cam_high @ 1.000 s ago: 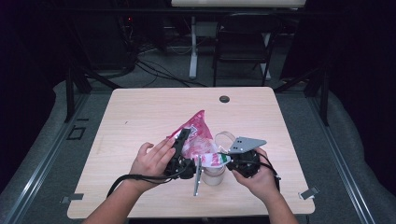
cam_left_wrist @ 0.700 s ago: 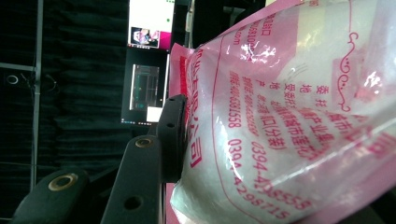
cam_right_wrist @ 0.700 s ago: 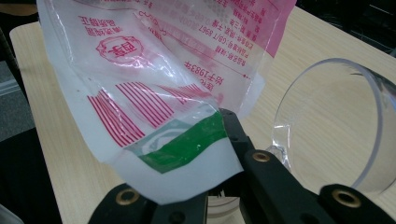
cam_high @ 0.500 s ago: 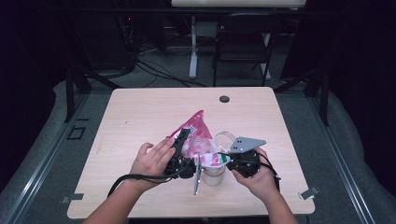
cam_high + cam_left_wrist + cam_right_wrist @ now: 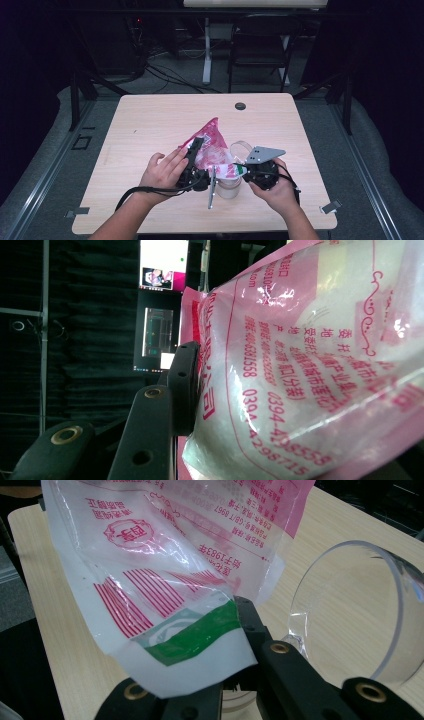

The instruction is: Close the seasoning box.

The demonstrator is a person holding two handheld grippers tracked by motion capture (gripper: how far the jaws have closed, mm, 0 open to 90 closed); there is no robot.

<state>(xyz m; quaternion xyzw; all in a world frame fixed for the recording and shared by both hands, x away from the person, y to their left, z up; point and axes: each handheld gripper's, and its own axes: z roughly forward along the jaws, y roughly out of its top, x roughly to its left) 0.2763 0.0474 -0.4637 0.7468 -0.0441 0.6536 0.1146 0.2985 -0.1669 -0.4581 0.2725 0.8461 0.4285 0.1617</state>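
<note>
Clear cup (image 5: 350,615) just beside pink bag (image 5: 212,145); my left gripper (image 5: 192,155) and right gripper (image 5: 240,171) both clamp bag, hands low.

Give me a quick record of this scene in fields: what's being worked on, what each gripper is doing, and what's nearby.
work item: pink and white printed plastic bag, white contents inside
left gripper: shut on the bag's side, one jaw pressed against the film
right gripper: shut on the bag's white and green corner
nearby: clear plastic cup beside the right gripper
surface: wooden table
</note>
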